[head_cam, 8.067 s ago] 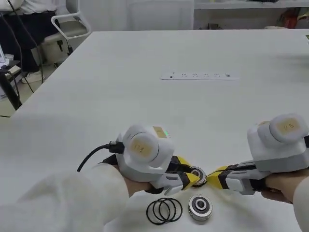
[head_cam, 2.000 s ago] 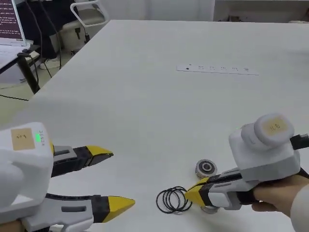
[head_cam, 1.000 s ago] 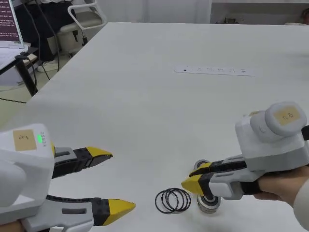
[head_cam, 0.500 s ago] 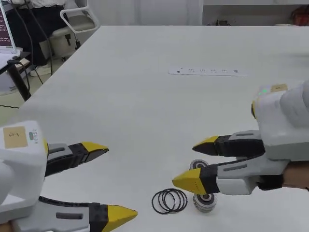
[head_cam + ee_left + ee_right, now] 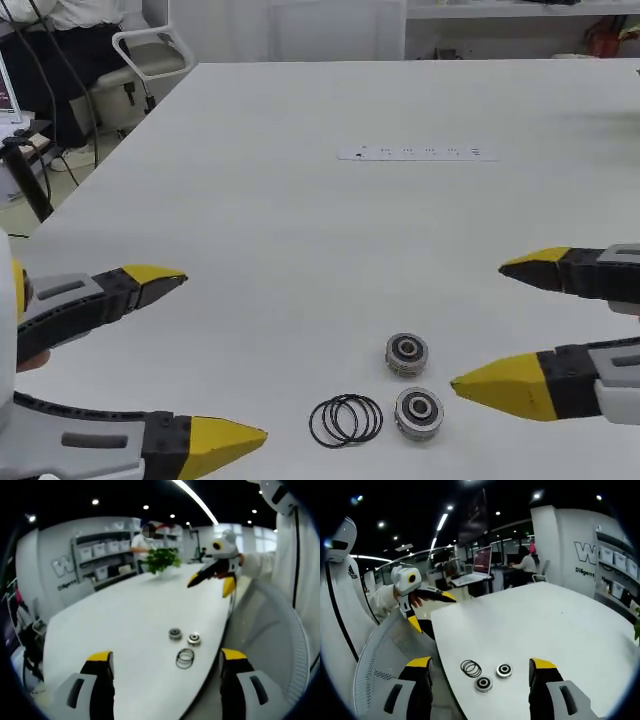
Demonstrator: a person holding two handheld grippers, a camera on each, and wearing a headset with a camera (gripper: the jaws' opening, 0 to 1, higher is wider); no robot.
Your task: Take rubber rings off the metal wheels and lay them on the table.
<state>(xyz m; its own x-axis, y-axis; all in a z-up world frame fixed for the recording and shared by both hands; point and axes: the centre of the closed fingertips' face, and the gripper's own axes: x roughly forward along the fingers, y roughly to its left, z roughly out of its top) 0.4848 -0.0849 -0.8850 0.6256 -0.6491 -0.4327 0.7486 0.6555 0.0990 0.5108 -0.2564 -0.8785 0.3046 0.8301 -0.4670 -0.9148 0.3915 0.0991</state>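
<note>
Right gripper, since a second ago: we see the right gripper (image 5: 479, 325) drawn back from the rubber rings (image 5: 346, 420), its jaws now spread wide where they had been nearly together.
Head view, rings: black, lying flat and overlapped in one pile on the table (image 5: 300, 210). They are round, so we find no long axis.
Head view, wheels: the two metal wheels (image 5: 418, 412) lie flat with their bores facing up. One is just right of the rings and the other is just beyond that one.
Head view, left gripper: the left gripper (image 5: 225, 356) hangs left of the rings, jaws wide apart and empty.
Head view, writing: a power strip (image 5: 417, 153) lies well beyond the rings, its print too small for us to read.
Left gripper view: the rubber rings (image 5: 185, 658) sit between its own spread jaws, with the metal wheels (image 5: 194, 639) just behind. The right gripper (image 5: 210, 586) is far beyond the rings, agape. Here we also see a plant (image 5: 162, 559) and a large "W" on the wall (image 5: 60, 567).
Right gripper view: the rubber rings (image 5: 470, 668) lie left of the metal wheels (image 5: 504, 670). The left gripper (image 5: 436, 613) is beyond the rings, agape. We read "adidas" on a white garment (image 5: 340, 595).
</note>
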